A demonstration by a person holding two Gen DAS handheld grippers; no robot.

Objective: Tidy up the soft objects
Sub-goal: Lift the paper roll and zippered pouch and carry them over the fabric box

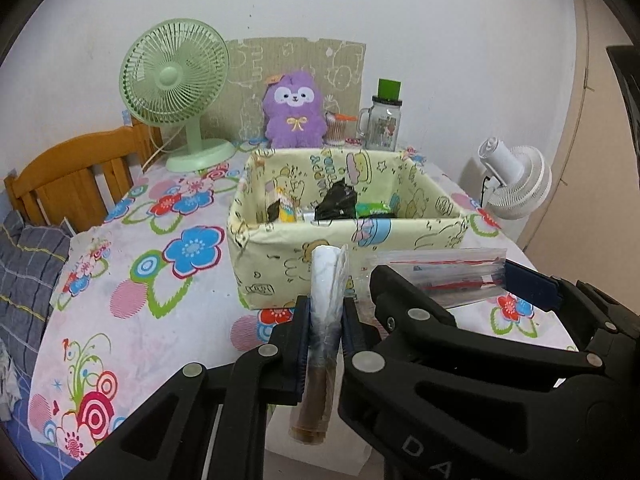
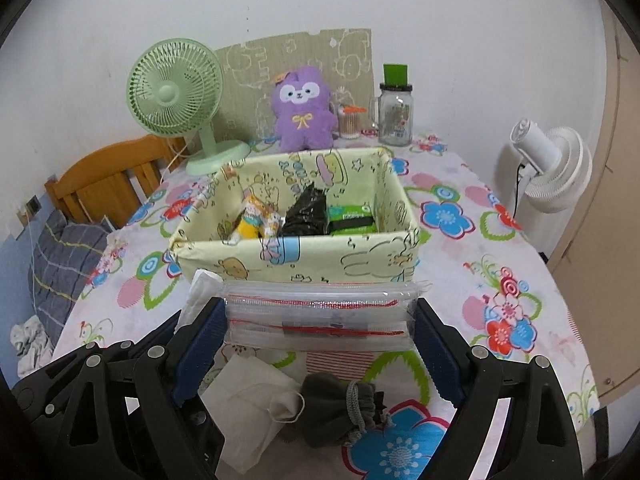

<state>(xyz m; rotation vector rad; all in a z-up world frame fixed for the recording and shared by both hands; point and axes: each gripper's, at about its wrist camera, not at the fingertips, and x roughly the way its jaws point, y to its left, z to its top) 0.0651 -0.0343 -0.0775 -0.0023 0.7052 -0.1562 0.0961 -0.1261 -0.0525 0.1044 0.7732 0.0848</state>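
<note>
While the left claw (image 1: 326, 322) is pressed together on a thin wrapped roll (image 1: 327, 292), the right claw (image 2: 320, 316) is spread wide w/ a clear zip bag (image 2: 318, 312) spanning pad to pad, both pads touching its ends. So both are pinching something. Roll stands nearly upright in the left jaws, long axis running up-down, its top poking above the pads and its brown lower end hanging below. Bag lies crosswise, long axis side to side between the right pads, red zip lines level.

Just past both claws: the fabric bin (image 2: 296, 248), front wall closest, already holding a black bag (image 2: 306, 212), a green pack (image 2: 352, 216) and a small yellow toy (image 2: 256, 220). Under the right claw, on the table (image 2: 480, 240): a grey pouch (image 2: 340, 408) and a white mask (image 2: 256, 404), not yet sorted.

Risks, my read: bag is slick and held only by its ends, so it could bow and pop out if the pads ease off. Roll is gripped mid-length and could pivot or slide down. Both claws sit close together, so they might bump going over the bin's front wall. Soft wall could also fold if clipped.

Further back: purple plush (image 2: 302, 116), green fan (image 2: 176, 96), jar (image 2: 396, 116).
</note>
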